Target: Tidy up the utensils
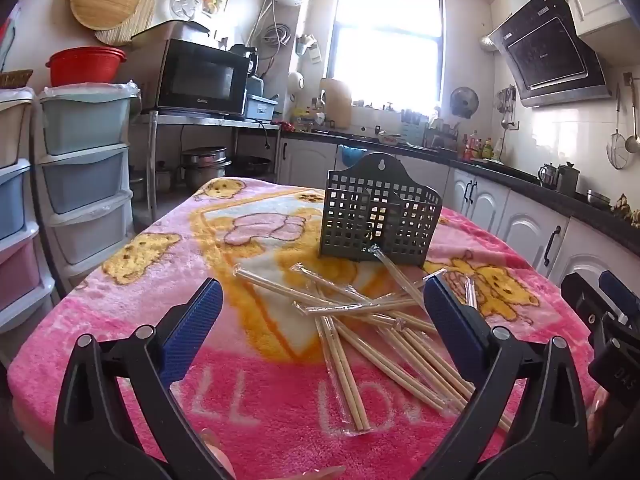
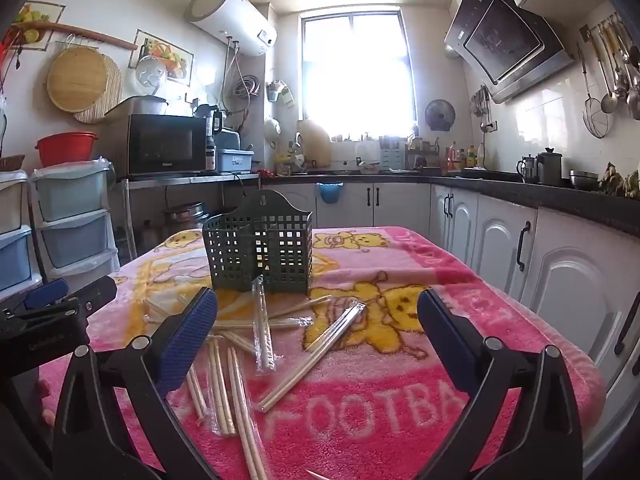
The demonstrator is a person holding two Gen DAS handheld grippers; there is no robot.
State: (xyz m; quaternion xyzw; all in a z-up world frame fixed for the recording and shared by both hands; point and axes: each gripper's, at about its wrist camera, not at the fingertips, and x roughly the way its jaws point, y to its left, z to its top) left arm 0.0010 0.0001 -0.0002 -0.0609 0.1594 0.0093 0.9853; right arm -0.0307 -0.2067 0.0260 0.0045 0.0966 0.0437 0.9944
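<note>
Both grippers are hovering low over the near edge of the table (image 1: 60, 340), and both are standing wide open with nothing between their blue pads: the left gripper (image 1: 320, 320) is facing the heap of wrapped chopsticks (image 1: 360, 320) from the near left, and the right gripper (image 2: 316, 328) is facing the same heap (image 2: 256, 344) from the near right. The chopsticks are lying crossed over one another in clear sleeves near the middle of the table, with one pair leaning against the foot of the dark green perforated holder (image 1: 380, 216), which is standing upright just beyond them toward the far edge and appears empty. The sorting is seemingly just beginning, so the sensible move is probably picking a pair that is lying on top of the heap and clear of its neighbours, closing across its width near the middle so it is not tipping, then lifting it, turning it upright and lowering it into one compartment of the holder (image 2: 260, 248). The sleeves are looking slippery and the sticks beneath could be dragged along, so a slow lift is advisable. A thick pink blanket (image 2: 400, 420) with cartoon bears is covering the table, soft enough that pads pressing down may be sinking into it. Around it a kitchen is showing: a microwave (image 1: 200, 76) on a metal shelf, stacked plastic drawers (image 1: 84, 160), white cabinets, a range hood and a bright window.
</note>
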